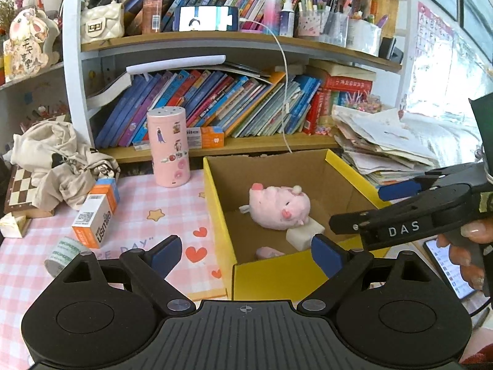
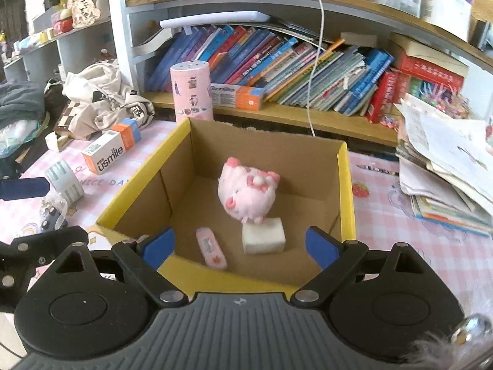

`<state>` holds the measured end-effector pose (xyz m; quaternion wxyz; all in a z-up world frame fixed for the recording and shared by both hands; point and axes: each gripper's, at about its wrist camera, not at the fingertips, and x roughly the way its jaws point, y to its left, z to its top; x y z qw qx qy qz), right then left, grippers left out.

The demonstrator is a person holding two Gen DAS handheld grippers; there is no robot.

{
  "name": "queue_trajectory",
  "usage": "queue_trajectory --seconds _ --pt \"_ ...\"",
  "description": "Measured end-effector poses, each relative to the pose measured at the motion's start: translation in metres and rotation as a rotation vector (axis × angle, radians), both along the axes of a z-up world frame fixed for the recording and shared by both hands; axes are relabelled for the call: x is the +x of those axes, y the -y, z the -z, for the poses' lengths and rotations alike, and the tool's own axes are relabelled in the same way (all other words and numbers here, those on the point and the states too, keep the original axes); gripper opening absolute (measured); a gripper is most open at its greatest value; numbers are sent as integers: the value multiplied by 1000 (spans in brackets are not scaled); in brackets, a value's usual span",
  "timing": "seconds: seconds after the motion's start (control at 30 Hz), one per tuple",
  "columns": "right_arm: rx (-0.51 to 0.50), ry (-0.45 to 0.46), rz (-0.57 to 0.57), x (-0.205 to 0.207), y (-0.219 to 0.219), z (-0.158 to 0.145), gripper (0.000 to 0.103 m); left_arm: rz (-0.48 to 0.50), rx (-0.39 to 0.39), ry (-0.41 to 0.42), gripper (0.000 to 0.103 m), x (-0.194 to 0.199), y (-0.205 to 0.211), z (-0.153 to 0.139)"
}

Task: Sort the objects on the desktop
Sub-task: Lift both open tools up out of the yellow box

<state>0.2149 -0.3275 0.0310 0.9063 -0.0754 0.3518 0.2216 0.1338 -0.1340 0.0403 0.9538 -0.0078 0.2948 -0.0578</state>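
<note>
An open cardboard box with yellow outer walls (image 1: 271,280) (image 2: 346,191) stands on the pink checked desk mat. Inside it a pink plush pig (image 1: 279,206) (image 2: 246,194) leans on a white block (image 1: 305,234) (image 2: 263,236), and a flat pink case (image 2: 211,248) lies beside them. My left gripper (image 1: 246,254) is open and empty, hovering at the box's near left corner. Over the near edge of the box my right gripper (image 2: 240,246) is open too, with nothing between its blue pads. It reaches in from the right in the left wrist view (image 1: 366,206).
Left of the box lie an orange and white usmile carton (image 1: 95,215) (image 2: 107,151), a tape roll (image 1: 63,252) (image 2: 64,180) and a crumpled cloth bag (image 1: 61,160). A pink cylinder (image 1: 168,146) stands behind. Papers (image 1: 385,141) pile at the right; bookshelves fill the back.
</note>
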Motion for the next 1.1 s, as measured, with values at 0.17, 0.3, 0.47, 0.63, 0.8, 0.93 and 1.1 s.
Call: queue_trajectory --seconds 0.17,0.3,0.47,0.63,0.8,0.93,1.1 --pt "-1 -3 53 -23 -5 -1 92 42 -4 -8 93 -13 -10 1" --pt "-6 -6 92 -41 -10 0 93 68 -9 -15 94 -23 -18 2" --pt "-20 -8 127 -62 -20 4 93 97 4 -29 94 -33 -27 5" --pt "-32 -21 157 -80 -30 14 93 114 23 -44 97 -42 -37 9" --pt "-42 -46 193 -99 -38 26 93 124 23 -61 98 -52 -48 14" --pt "-53 -66 217 -114 -44 36 93 130 25 -75 98 -59 -55 19" --pt "-45 -84 243 -127 -50 43 93 129 32 -93 98 -66 -62 25"
